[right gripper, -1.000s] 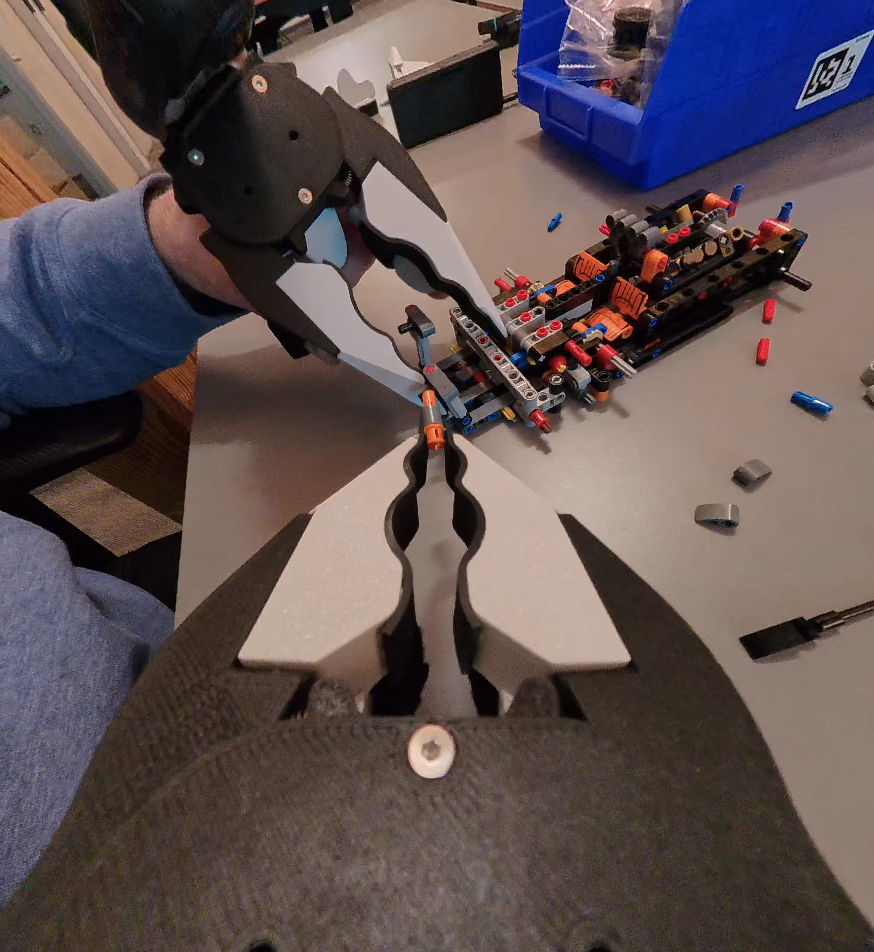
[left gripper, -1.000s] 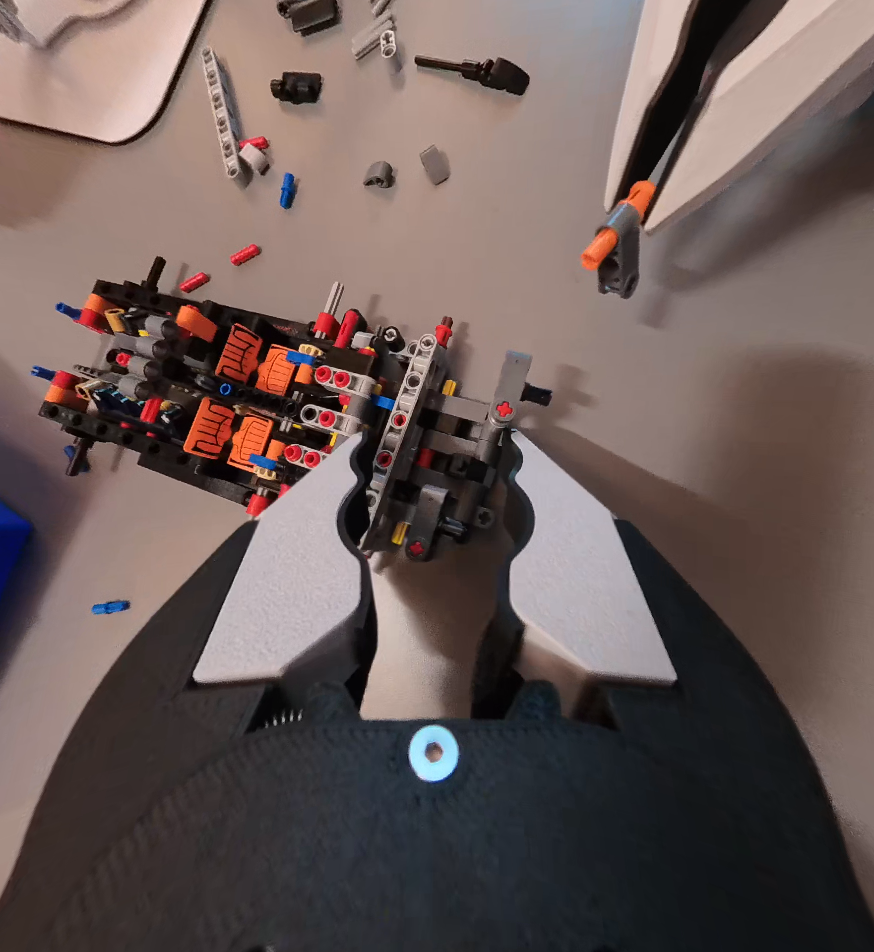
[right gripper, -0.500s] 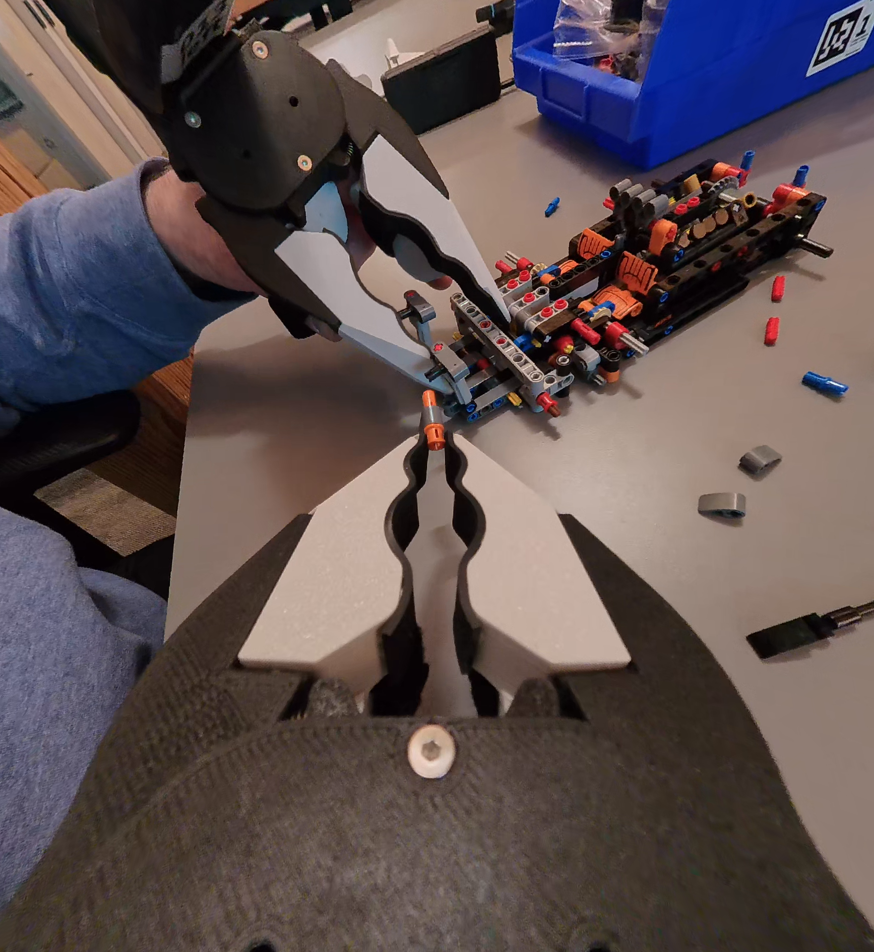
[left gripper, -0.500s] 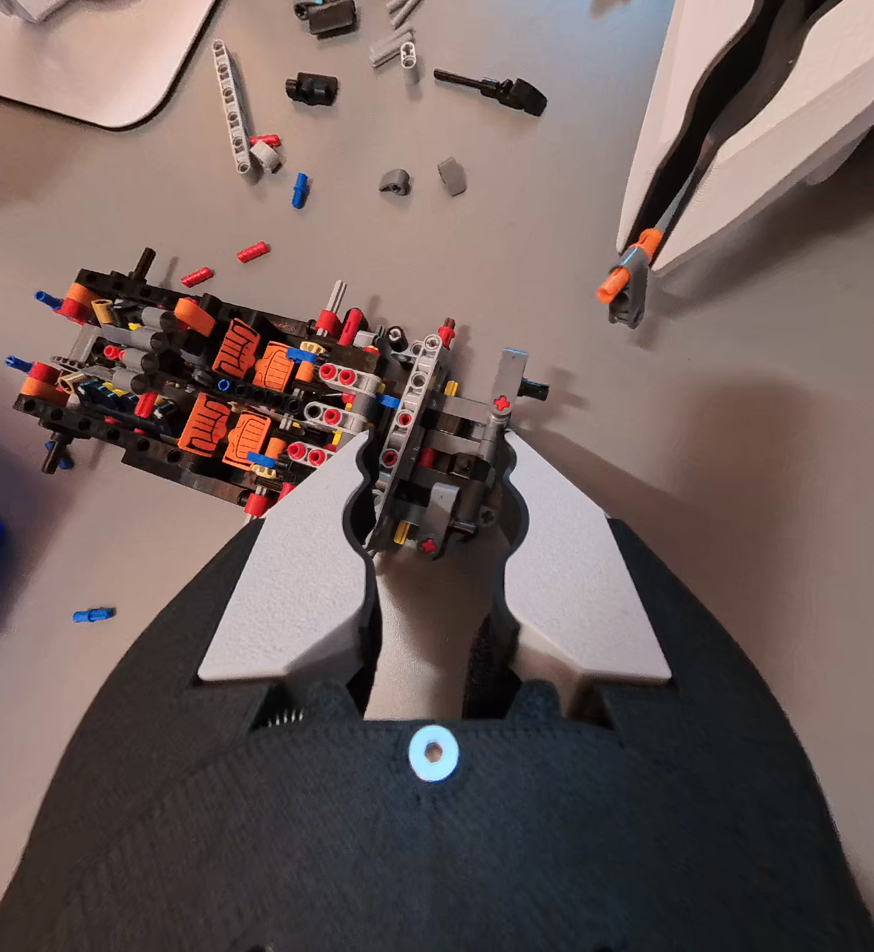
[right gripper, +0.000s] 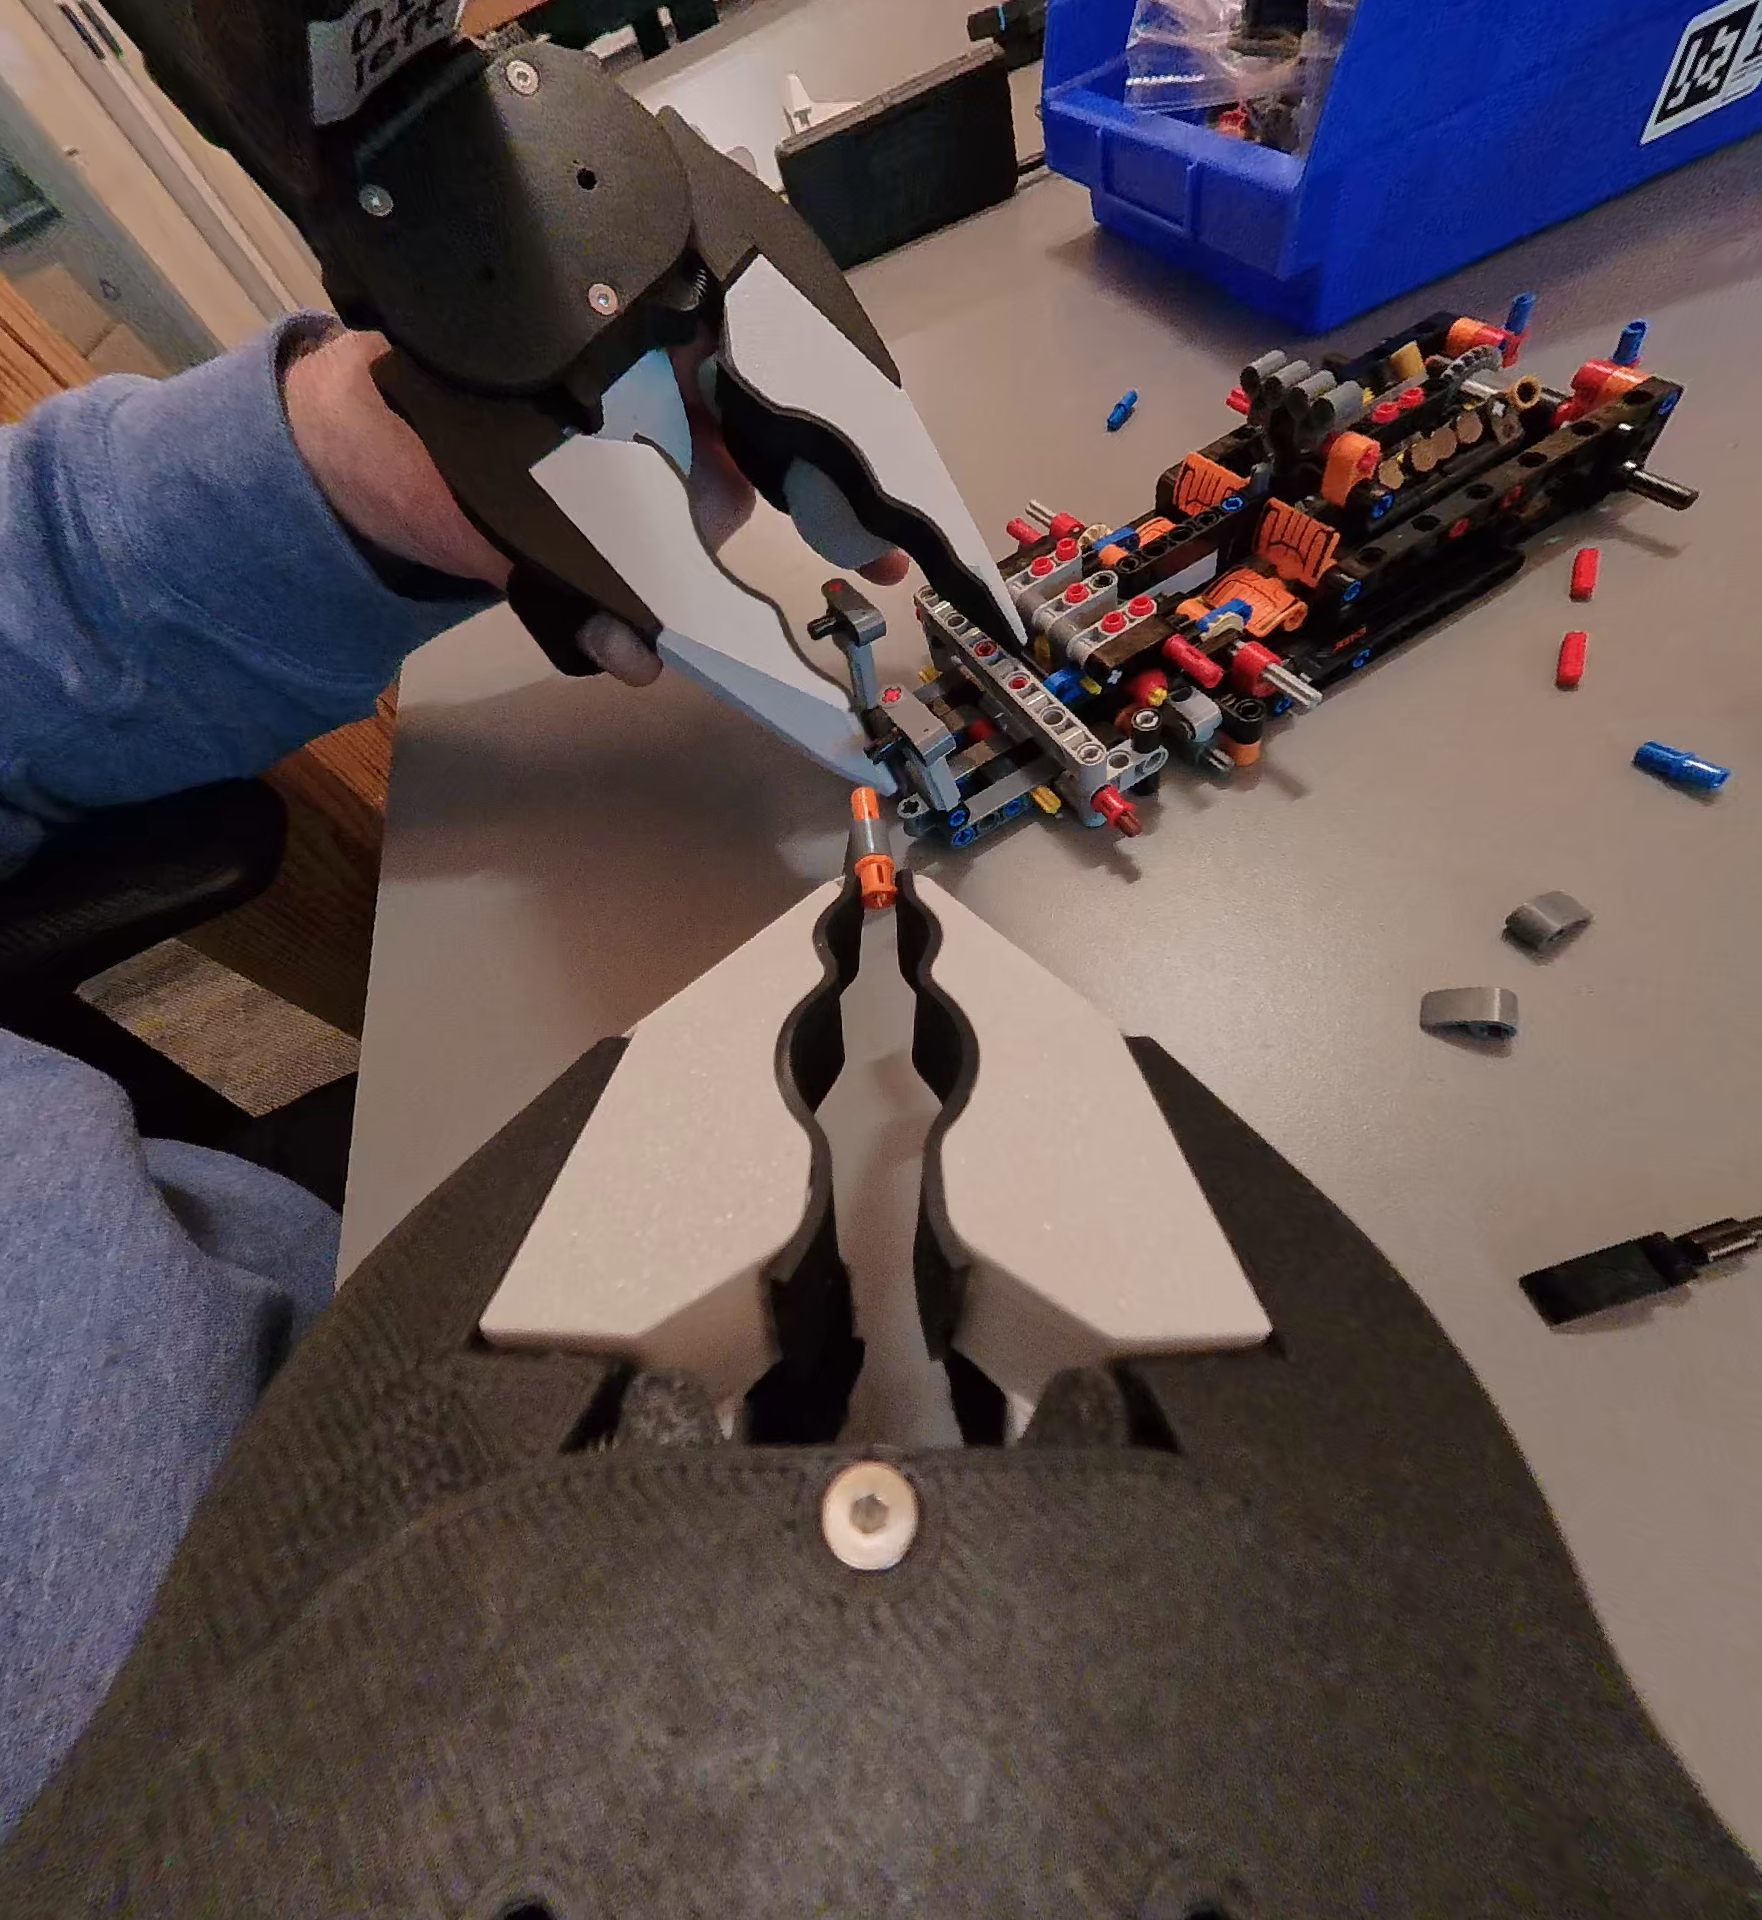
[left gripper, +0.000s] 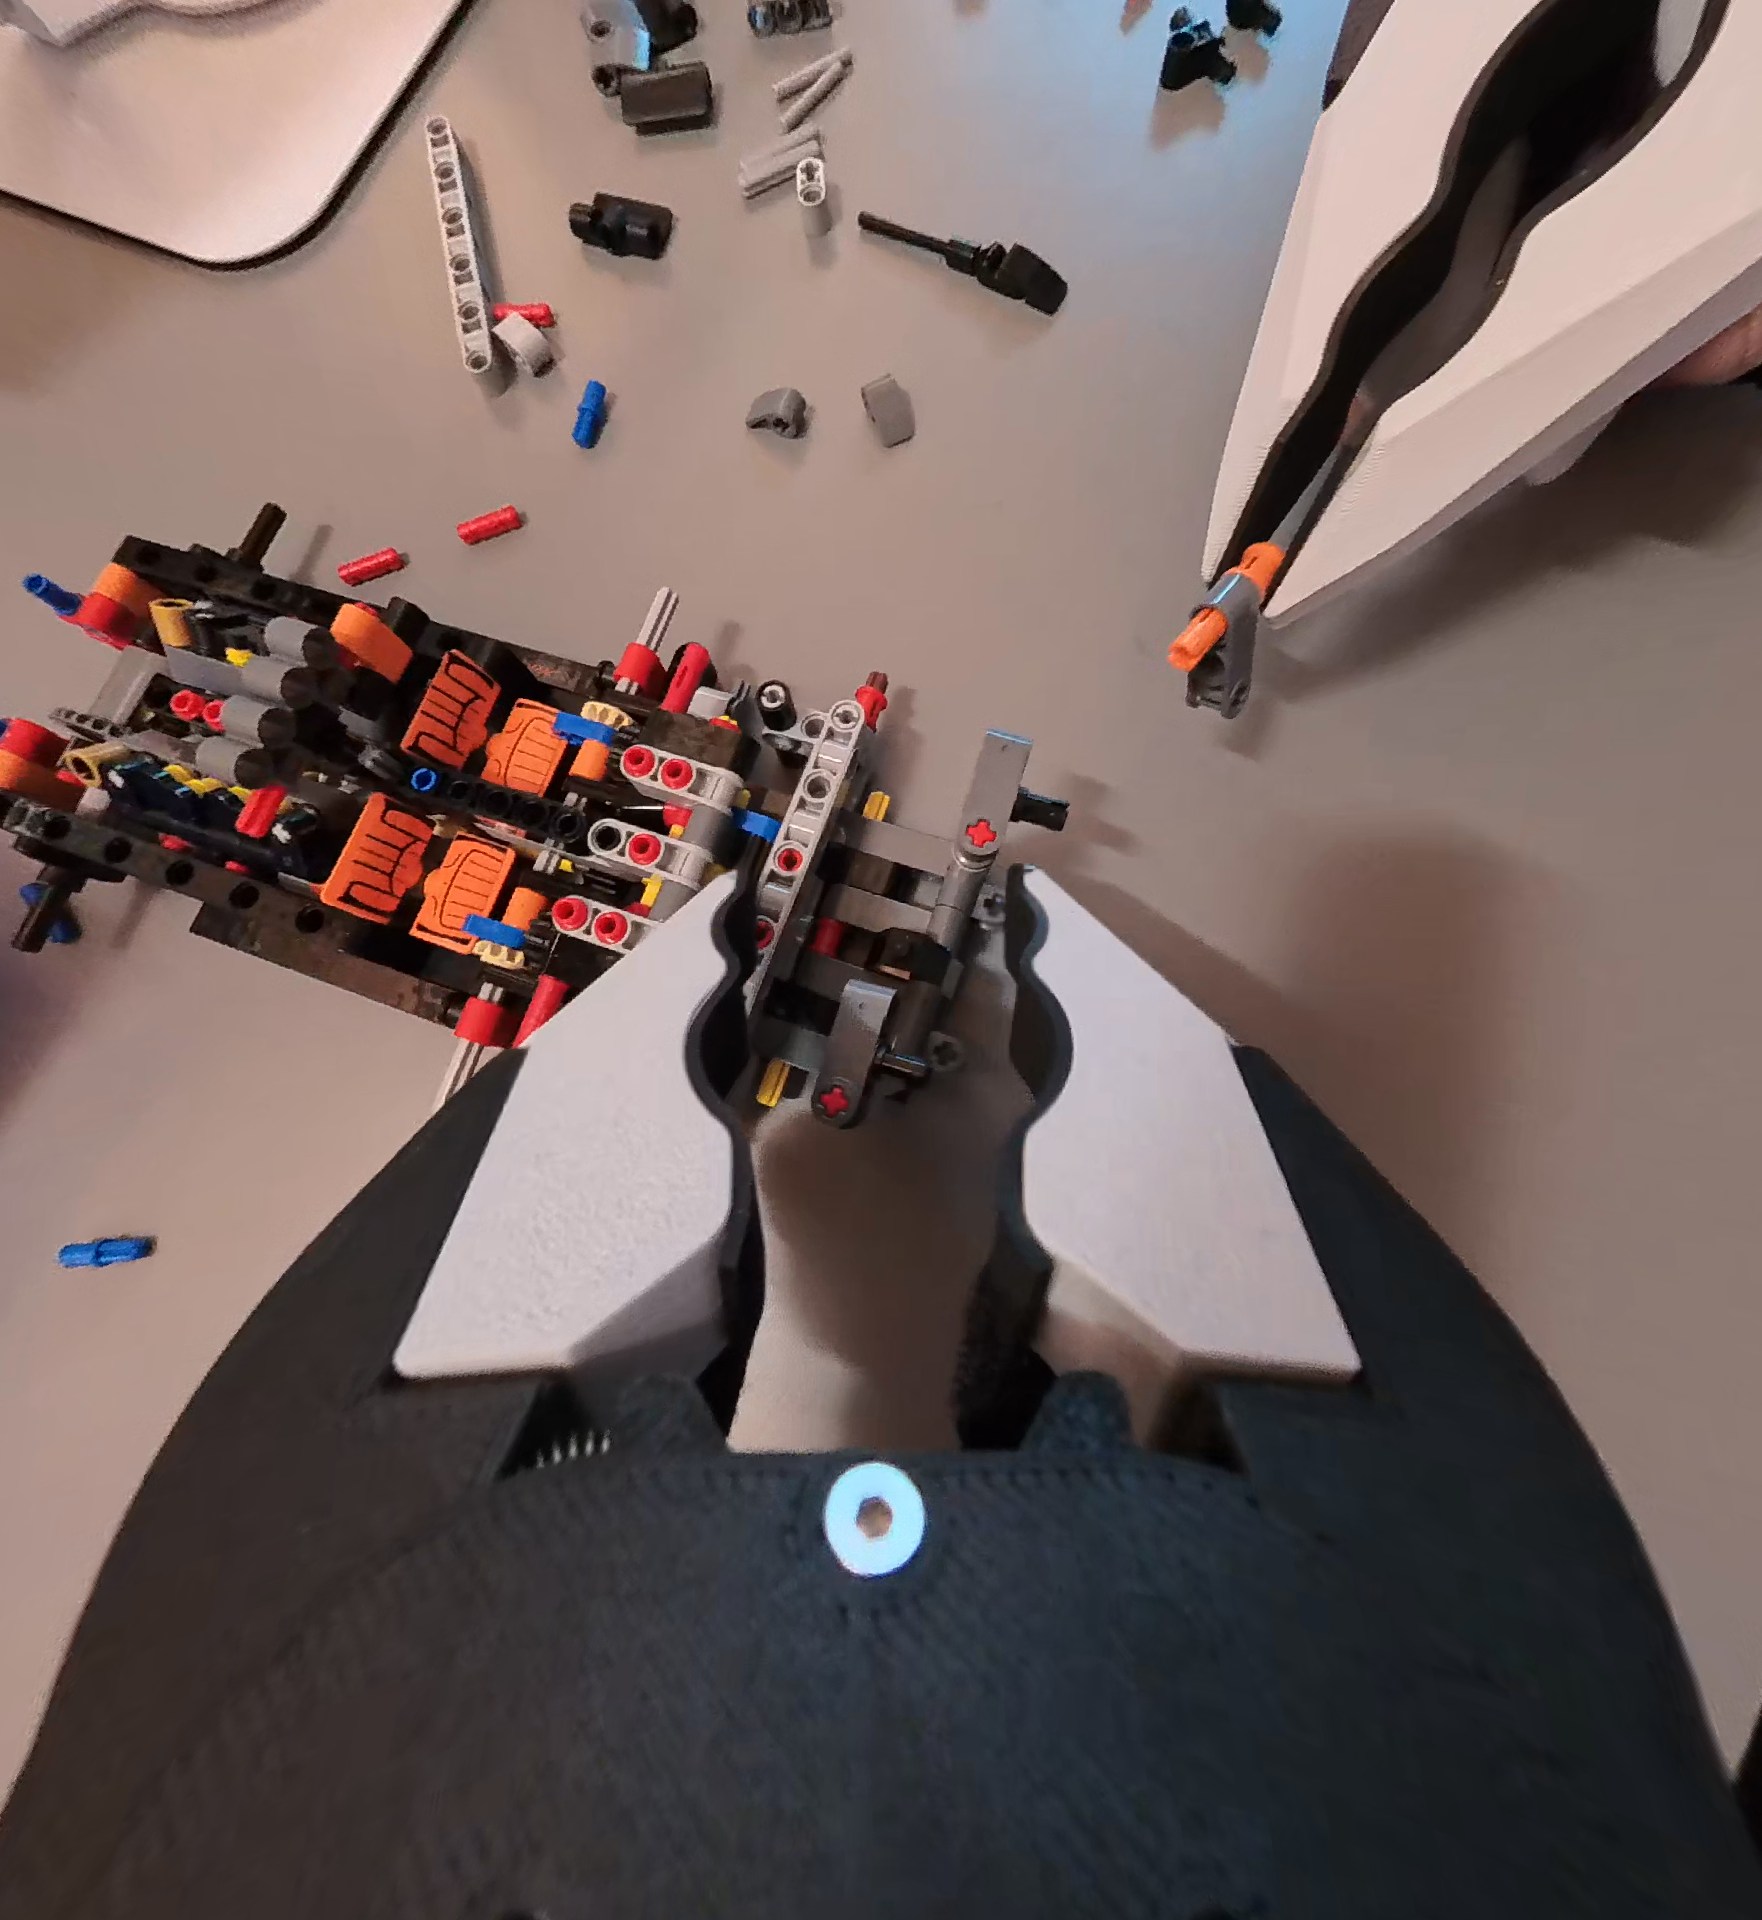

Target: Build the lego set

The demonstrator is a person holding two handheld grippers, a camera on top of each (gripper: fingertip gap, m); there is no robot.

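Observation:
A long black, orange and grey lego chassis (left gripper: 420,790) lies on the grey table; it also shows in the right wrist view (right gripper: 1324,540). My left gripper (left gripper: 877,904) is shut on the chassis's near grey end, one finger on each side; it also shows in the right wrist view (right gripper: 950,707). My right gripper (right gripper: 872,883) is shut on a small orange and grey pin piece (right gripper: 866,847), which sticks out past the tips just short of that chassis end. In the left wrist view the right gripper (left gripper: 1235,592) holds the piece (left gripper: 1215,655) above the table, right of the chassis.
Loose parts lie scattered: a grey beam (left gripper: 456,239), a black axle piece (left gripper: 970,255), two grey curved pieces (right gripper: 1469,1013), red pins (right gripper: 1573,655), blue pins (left gripper: 103,1252). A blue bin (right gripper: 1428,156) stands at the back. A white board (left gripper: 181,135) lies far left. The table edge and a person's blue sleeve (right gripper: 129,582) are at left. One gripper's finger ends stand about 8 cm off the other's. My left tips are roughly 20 cm from the grey beam (left gripper: 456,239).
In the left wrist view the right gripper with the orange piece has come lower and closer to the chassis end. The left gripper stays clamped on the chassis.

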